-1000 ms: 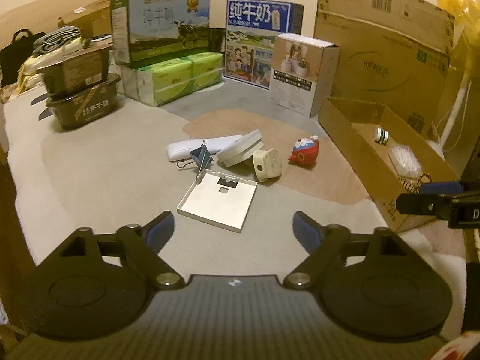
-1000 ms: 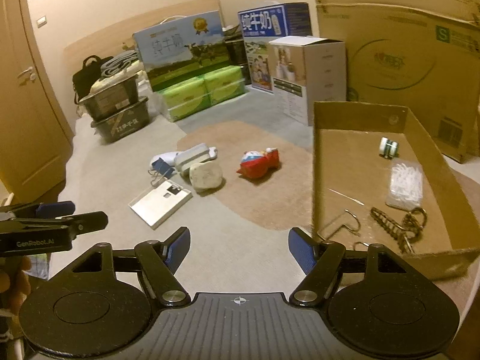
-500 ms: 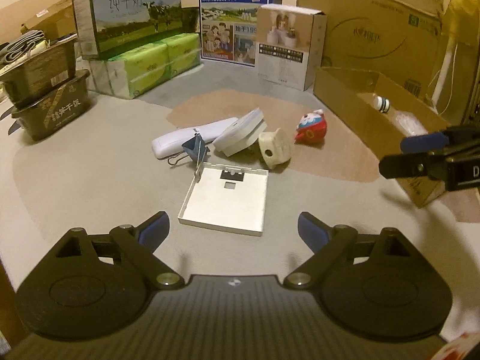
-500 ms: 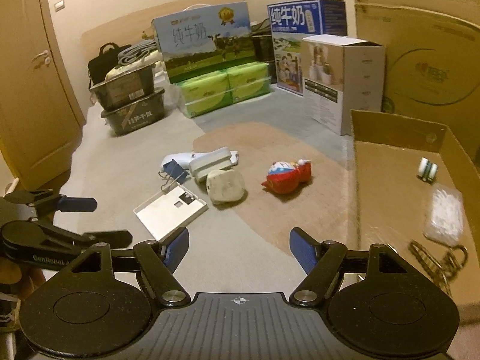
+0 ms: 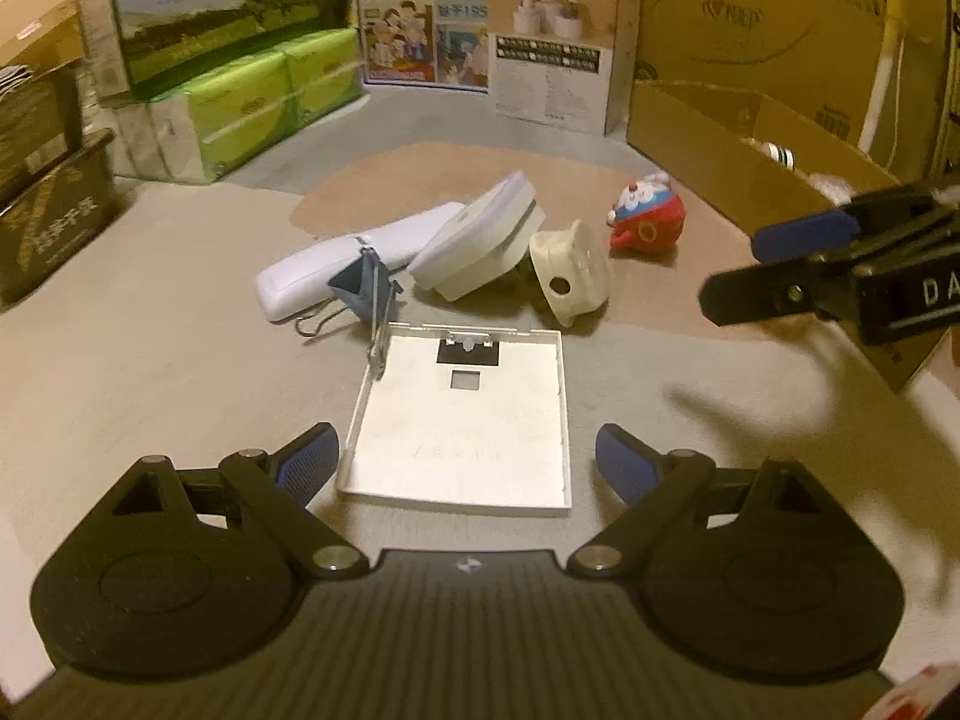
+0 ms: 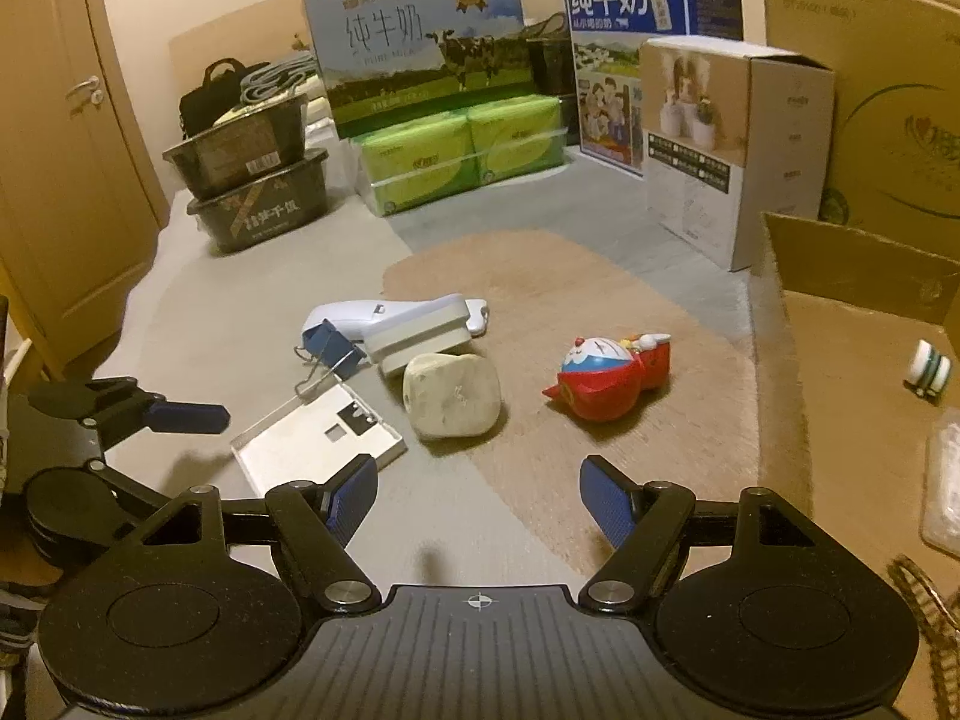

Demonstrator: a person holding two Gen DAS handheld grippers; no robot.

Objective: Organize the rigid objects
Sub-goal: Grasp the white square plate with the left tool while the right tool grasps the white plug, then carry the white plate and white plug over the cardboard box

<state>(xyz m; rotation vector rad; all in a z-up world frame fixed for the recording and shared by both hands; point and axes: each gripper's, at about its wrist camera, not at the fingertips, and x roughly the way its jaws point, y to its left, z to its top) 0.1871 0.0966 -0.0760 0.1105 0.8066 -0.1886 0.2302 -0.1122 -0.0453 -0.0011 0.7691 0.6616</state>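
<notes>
Left gripper (image 5: 465, 459) fingers spread, empty, straddling white tray (image 5: 462, 420) near edge, frame centre. Right gripper (image 6: 477, 501) fingers apart, empty, over bare floor (image 6: 456, 510).

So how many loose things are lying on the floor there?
6: a white tray, a blue clip at its corner, a long white case, a flat box, a cream block, a red toy. More may hide beneath.

Cardboard box (image 6: 852, 276) — cropped at right
</notes>
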